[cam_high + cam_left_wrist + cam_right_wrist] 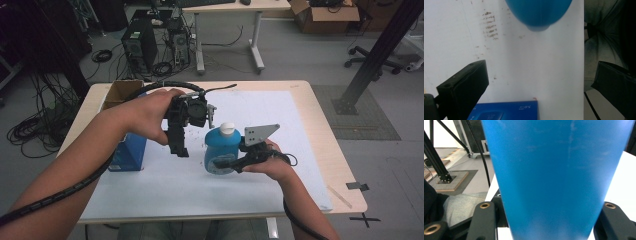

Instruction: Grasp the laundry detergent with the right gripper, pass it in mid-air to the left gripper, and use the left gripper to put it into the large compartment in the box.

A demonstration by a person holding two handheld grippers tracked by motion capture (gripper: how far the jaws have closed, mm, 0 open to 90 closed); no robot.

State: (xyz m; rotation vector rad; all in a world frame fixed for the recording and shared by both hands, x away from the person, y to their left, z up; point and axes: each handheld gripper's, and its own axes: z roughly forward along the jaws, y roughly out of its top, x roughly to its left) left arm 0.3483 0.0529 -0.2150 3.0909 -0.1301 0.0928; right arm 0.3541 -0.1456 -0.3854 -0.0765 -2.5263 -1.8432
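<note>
A blue bottle (220, 145) with a white cap (227, 128) stands upright near the middle of the white sheet (260, 107). My right gripper (220, 165) comes in from the right and is shut on the bottle's lower body. In the right gripper view the bottle (559, 175) sits between the two black jaws of that gripper (547, 220). My left gripper (180, 150) hangs pointing down just left of the bottle, apart from it. Its own view shows that gripper (540, 67) open with bare sheet between the jaws and the bottle's body (539, 12) beyond.
A blue box (129, 152) stands on the table's left side under my left forearm, with its top (506, 111) at the bottom of the left gripper view. Behind it sits an open cardboard box (120, 92). The wooden table edge (327, 150) frames the sheet.
</note>
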